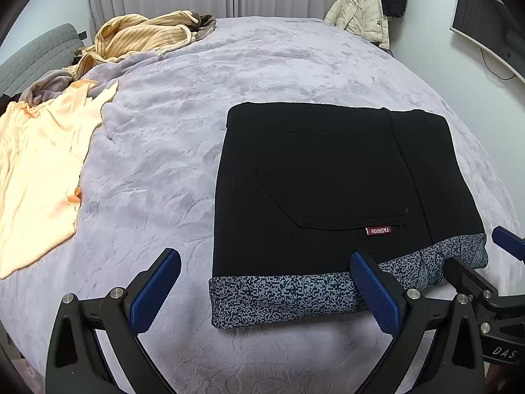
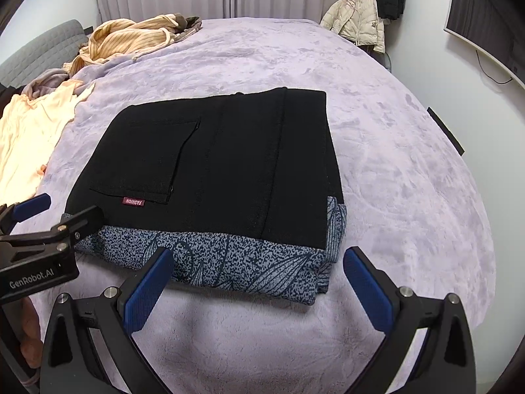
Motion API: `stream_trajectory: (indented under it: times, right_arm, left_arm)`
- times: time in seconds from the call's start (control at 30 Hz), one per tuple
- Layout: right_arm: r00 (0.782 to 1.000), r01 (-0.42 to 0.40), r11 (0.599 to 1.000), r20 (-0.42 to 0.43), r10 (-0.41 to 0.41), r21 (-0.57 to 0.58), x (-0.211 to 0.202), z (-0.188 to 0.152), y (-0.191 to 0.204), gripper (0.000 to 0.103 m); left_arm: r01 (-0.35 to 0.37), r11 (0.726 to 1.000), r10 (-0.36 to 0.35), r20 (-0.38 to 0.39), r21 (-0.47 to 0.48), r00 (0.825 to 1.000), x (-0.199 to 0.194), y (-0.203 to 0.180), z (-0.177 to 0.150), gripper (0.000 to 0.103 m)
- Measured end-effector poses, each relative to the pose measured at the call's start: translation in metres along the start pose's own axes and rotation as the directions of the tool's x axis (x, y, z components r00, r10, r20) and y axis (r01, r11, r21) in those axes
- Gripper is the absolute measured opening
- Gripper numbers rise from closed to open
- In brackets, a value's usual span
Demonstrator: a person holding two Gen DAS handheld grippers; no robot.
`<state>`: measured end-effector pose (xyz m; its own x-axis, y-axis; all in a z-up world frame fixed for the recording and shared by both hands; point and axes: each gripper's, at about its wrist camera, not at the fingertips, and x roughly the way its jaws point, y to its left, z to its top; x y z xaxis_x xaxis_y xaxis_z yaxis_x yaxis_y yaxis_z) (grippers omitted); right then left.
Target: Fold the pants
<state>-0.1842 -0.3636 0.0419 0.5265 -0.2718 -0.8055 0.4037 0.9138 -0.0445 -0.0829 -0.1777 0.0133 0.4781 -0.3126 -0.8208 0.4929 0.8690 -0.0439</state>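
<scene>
Bedding, a lilac plush blanket (image 1: 183, 138), covers the bed and carries everything else: the pants (image 1: 328, 177), folded into a flat black rectangle with a speckled blue-grey band along the near edge, lie on the blanket toward its near end, while a peach garment (image 1: 36, 170) sprawls at the blanket's left edge and a striped tan garment (image 1: 141, 36) is heaped at its far left corner. The left gripper (image 1: 265, 292) hangs above the blanket at the band's left end, jaws spread wide and holding nothing. The right gripper (image 2: 259, 282) hovers over the band's right end, equally wide and empty; a small red label (image 1: 378, 230) sits on the pants just beyond the band.
</scene>
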Motion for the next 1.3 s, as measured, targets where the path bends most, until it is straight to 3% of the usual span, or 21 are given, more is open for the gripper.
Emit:
stream_trajectory:
  times: [0.13,0.2,0.27,0.33,0.37,0.43,0.63,0.7,0.83,0.93,1.03,1.2,1.3]
  right_arm:
    - [0.996,-0.02,1.0,0.082,0.019,0.009,-0.008,0.013,-0.005,0.103]
    - [0.994,-0.07,0.998,0.088,0.07,-0.005,-0.005,0.02,-0.003,0.103]
    - [0.982,-0.174,0.985,0.075,0.174,-0.008,0.002,0.023,-0.001,0.103]
    - [0.954,-0.299,0.954,0.023,0.299,0.028,0.019,0.023,-0.001,0.103]
    - [0.951,-0.31,0.95,0.001,0.31,0.037,0.028,0.023,-0.001,0.103]
    - [0.958,-0.283,0.959,-0.04,0.284,0.019,0.036,0.028,0.002,0.103]
    - [0.962,-0.271,0.962,0.048,0.27,0.012,0.016,0.062,0.003,0.103]
    - [0.967,-0.256,0.967,0.02,0.256,0.012,0.035,0.075,0.007,0.103]
    - [0.986,-0.152,0.988,-0.075,0.151,-0.017,0.083,0.093,0.013,0.103]
    - [0.988,-0.128,0.991,-0.098,0.123,-0.05,0.09,0.095,0.016,0.103]
    - [0.987,-0.113,0.993,-0.117,0.108,-0.03,0.075,0.09,0.009,0.103]
    - [0.997,-0.071,0.997,-0.03,0.07,-0.023,0.02,0.057,0.013,0.103]
    - [1.0,-0.02,1.0,-0.024,0.02,-0.014,-0.001,0.032,0.014,0.103]
  left_arm:
    - [-0.016,1.0,0.016,0.004,-0.01,1.0,0.002,0.003,0.008,0.103]
    - [-0.032,0.999,0.032,-0.019,-0.007,0.999,0.007,0.005,0.009,0.103]
    - [-0.03,1.0,0.03,-0.032,-0.005,0.999,0.011,0.007,0.006,0.103]
    - [-0.032,0.999,0.032,-0.033,-0.001,0.999,0.013,0.008,0.004,0.103]
    - [-0.029,1.0,0.029,-0.033,0.006,0.999,0.013,0.007,0.003,0.103]
    - [-0.028,1.0,0.028,-0.032,0.01,0.999,0.014,0.006,0.002,0.103]
    - [-0.03,1.0,0.03,-0.029,0.004,0.999,0.014,0.007,0.001,0.103]
    - [-0.028,1.0,0.028,-0.031,-0.001,0.999,0.015,0.008,0.0,0.103]
    - [-0.018,1.0,0.018,-0.034,0.011,0.999,0.015,0.005,0.0,0.103]
    - [-0.03,0.999,0.031,-0.043,0.018,0.999,0.016,0.003,0.0,0.103]
    - [-0.033,0.999,0.034,-0.051,0.02,0.998,0.016,0.003,0.0,0.103]
    - [-0.032,0.999,0.033,-0.052,0.02,0.998,0.01,0.004,0.0,0.103]
    - [-0.025,1.0,0.026,-0.055,0.017,0.998,0.005,0.003,0.0,0.103]
